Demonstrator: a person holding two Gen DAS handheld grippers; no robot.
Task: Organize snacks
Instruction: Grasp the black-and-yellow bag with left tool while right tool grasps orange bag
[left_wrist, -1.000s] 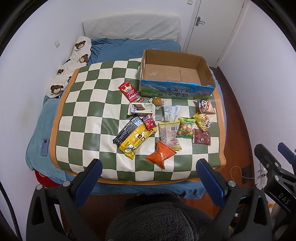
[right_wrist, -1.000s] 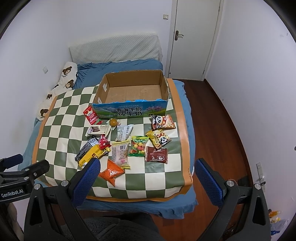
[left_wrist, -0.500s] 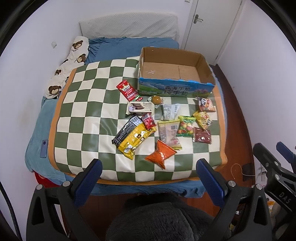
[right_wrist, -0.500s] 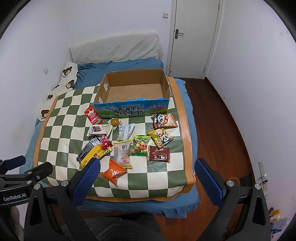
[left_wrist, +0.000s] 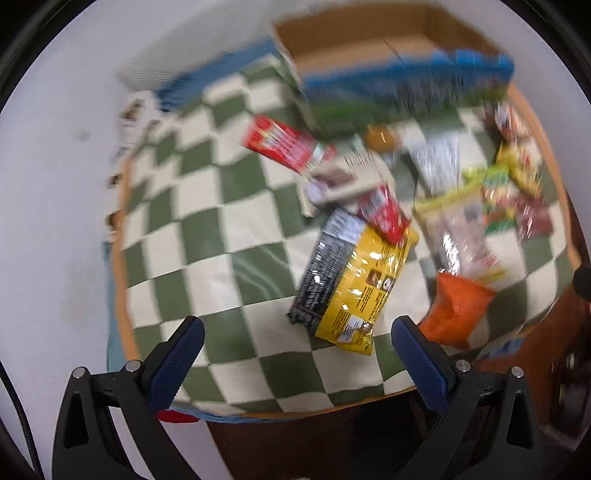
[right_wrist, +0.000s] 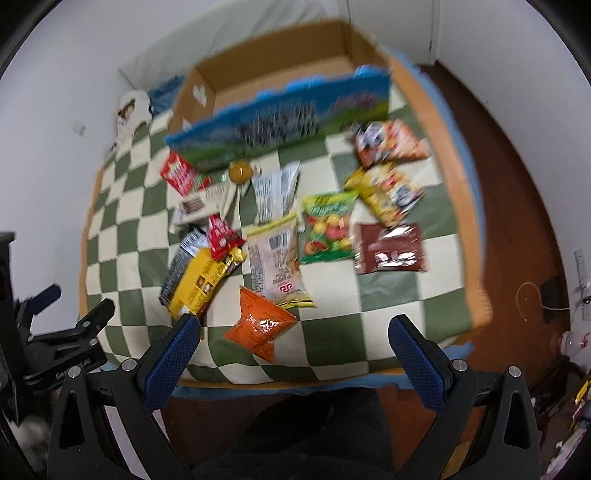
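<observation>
Snacks lie on a checked mat (right_wrist: 122, 206) on the bed, both views blurred. In the right wrist view, left to right: the left hand-held gripper (right_wrist: 55, 314) at the left edge, a red packet (right_wrist: 181, 173), a yellow pack (right_wrist: 199, 284) over a black one, an orange bag (right_wrist: 258, 326) at lower centre, a green bag (right_wrist: 327, 229), a brown pouch (right_wrist: 388, 249). An open carton (right_wrist: 280, 122) sits at upper centre, touching the red packet. The right hand-held gripper (right_wrist: 291, 356) is spread wide, holding nothing. In the left wrist view the left hand-held gripper (left_wrist: 295, 360) is likewise spread wide and unloaded, just below the yellow pack (left_wrist: 364, 291).
</observation>
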